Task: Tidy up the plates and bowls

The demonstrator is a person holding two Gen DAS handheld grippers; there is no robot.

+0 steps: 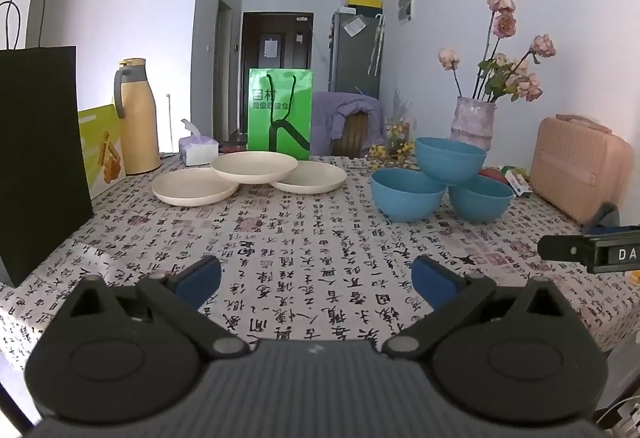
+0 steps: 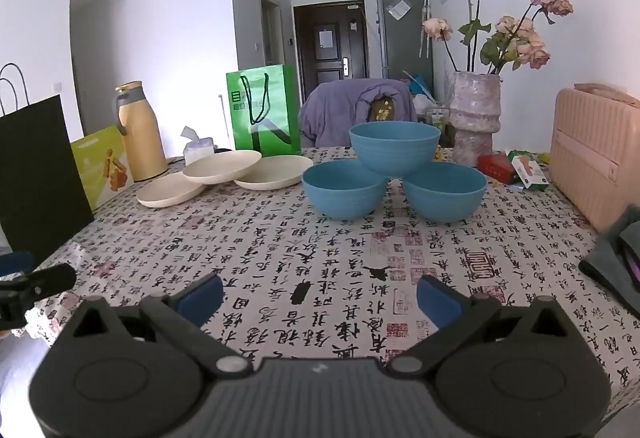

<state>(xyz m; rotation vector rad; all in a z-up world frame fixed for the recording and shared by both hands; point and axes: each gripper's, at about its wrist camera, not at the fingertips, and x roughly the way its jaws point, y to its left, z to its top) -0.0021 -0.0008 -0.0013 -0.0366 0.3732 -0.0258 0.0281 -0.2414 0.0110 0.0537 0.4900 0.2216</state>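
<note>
Blue bowls: three on the far right of the table (image 2: pixel 280 238); two side by side (image 2: pixel 342 194) (image 2: pixel 444 192), the third bowl (image 2: pixel 394 148) perched on their rims.
Cream plates: three at far left; two plates (image 1: pixel 194 187) (image 1: pixel 308 177) lie flat, the top plate (image 1: pixel 254 167) overlaps both.
Left gripper (image 1: pixel 316 278): fingers wide apart, empty, over the near tablecloth.
Right gripper (image 2: pixel 320 296): fingers likewise spread, holding nothing, facing the bowls.
Behind: green bag (image 1: pixel 279 114), vase (image 2: pixel 475 122).

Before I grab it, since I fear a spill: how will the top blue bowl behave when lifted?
The top blue bowl rests on the rims of two lower bowls, so nudging it may tip it. It looks like light, stiff plastic, probably smooth, so possibly slippery.
</note>
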